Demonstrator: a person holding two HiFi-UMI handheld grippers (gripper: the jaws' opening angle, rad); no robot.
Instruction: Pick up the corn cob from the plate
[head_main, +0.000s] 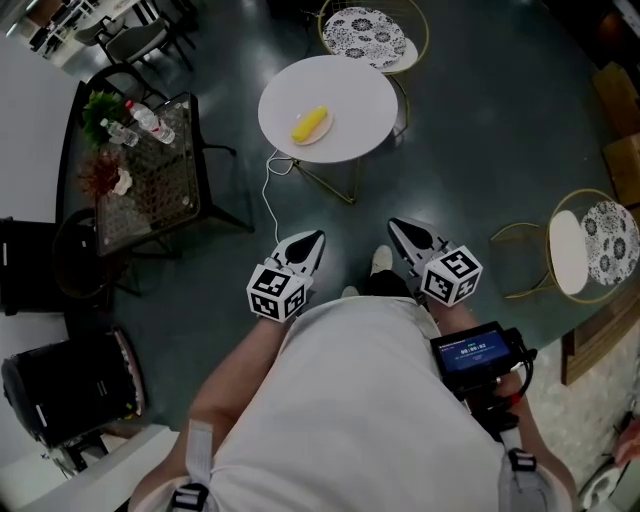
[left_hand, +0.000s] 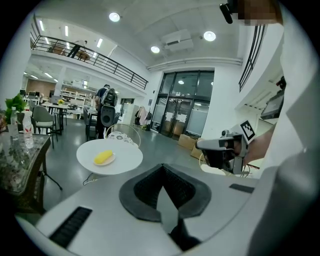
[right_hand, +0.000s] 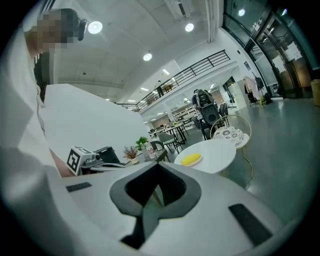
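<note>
A yellow corn cob (head_main: 310, 124) lies on a small plate (head_main: 326, 134) on a round white table (head_main: 350, 95), well ahead of me. My left gripper (head_main: 317, 239) and right gripper (head_main: 394, 225) are held side by side close to my body, over the floor and short of the table. Both are shut with nothing between the jaws. In the left gripper view the corn cob (left_hand: 103, 157) shows far off at the left, beyond the closed left gripper (left_hand: 162, 170). In the right gripper view the corn cob (right_hand: 190, 159) lies right of the closed right gripper (right_hand: 158, 169).
A glass side table (head_main: 160, 195) with plants and bottles stands at the left. Gold-framed chairs with patterned cushions stand behind the round table (head_main: 372, 36) and at the right (head_main: 592, 245). A white cable (head_main: 267, 195) runs over the floor beside the table's legs.
</note>
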